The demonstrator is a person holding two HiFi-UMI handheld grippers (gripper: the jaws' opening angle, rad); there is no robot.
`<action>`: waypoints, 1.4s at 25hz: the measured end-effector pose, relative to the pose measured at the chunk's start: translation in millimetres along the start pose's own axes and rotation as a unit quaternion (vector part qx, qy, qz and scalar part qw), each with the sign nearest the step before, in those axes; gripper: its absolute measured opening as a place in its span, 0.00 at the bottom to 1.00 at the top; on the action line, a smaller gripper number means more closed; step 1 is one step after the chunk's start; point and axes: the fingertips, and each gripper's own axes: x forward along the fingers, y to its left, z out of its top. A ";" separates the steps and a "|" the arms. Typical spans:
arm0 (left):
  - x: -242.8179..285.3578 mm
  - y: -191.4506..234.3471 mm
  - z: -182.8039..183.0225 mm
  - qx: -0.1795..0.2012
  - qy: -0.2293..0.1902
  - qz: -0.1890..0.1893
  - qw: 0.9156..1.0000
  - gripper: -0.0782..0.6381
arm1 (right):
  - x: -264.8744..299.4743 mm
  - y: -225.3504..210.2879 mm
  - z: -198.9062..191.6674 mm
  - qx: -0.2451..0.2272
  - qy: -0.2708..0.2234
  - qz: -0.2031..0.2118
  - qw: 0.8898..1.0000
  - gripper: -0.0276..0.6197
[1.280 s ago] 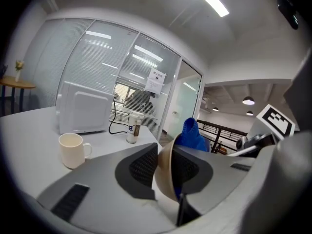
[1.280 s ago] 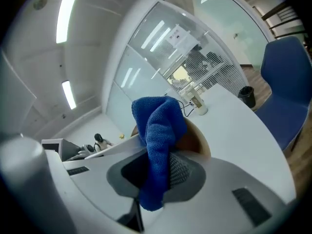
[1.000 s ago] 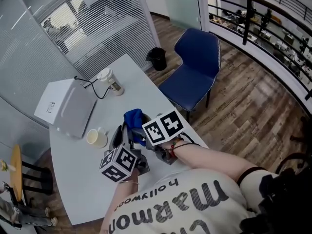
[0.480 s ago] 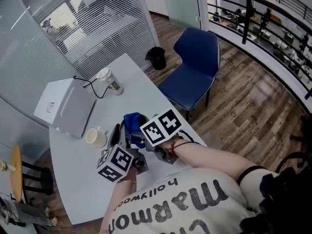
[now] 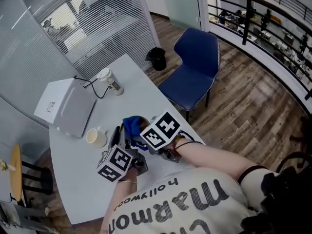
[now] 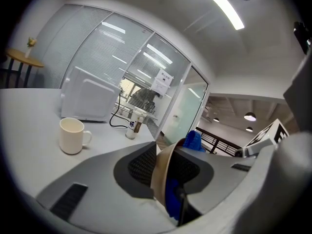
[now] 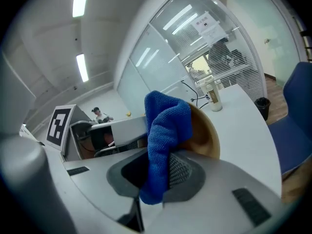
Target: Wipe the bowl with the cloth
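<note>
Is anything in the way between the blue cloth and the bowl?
No, nothing visible is. The blue cloth, pinched in the right gripper, seems to lie right against the inside of the bowl, with no gap showing between them.

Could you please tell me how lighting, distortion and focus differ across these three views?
Head view: evenly lit, sharp, only soft shadows on the white table. Left gripper view: heavy fisheye with black corners, the ceiling light strip blown out, the mug crisp, the bowl rim near the lens soft. Right gripper view: same fisheye vignette, the blue cloth weave sharp.
</note>
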 end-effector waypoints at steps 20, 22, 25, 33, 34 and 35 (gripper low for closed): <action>-6.8 3.3 -17.6 -0.007 0.024 0.000 1.000 0.23 | -5.4 -8.3 -20.2 -0.121 0.049 -0.047 0.990 0.14; -8.3 4.7 -19.4 -0.007 0.025 0.003 1.000 0.23 | -5.3 -8.7 -22.4 -0.128 0.053 -0.048 0.989 0.14; -10.1 9.6 -25.3 -0.006 0.030 0.010 0.999 0.23 | -3.7 -10.9 -27.8 -0.137 0.060 -0.052 0.987 0.14; -10.8 9.7 -38.3 0.007 0.061 0.020 0.998 0.23 | -5.8 -19.6 -36.6 -0.164 0.077 -0.068 0.981 0.14; -10.2 10.8 -40.9 0.013 0.070 0.025 0.997 0.23 | -6.2 -22.1 -37.5 -0.167 0.079 -0.072 0.980 0.14; -9.5 12.1 -43.3 0.020 0.078 0.028 0.996 0.23 | -6.4 -25.1 -38.2 -0.170 0.079 -0.079 0.979 0.14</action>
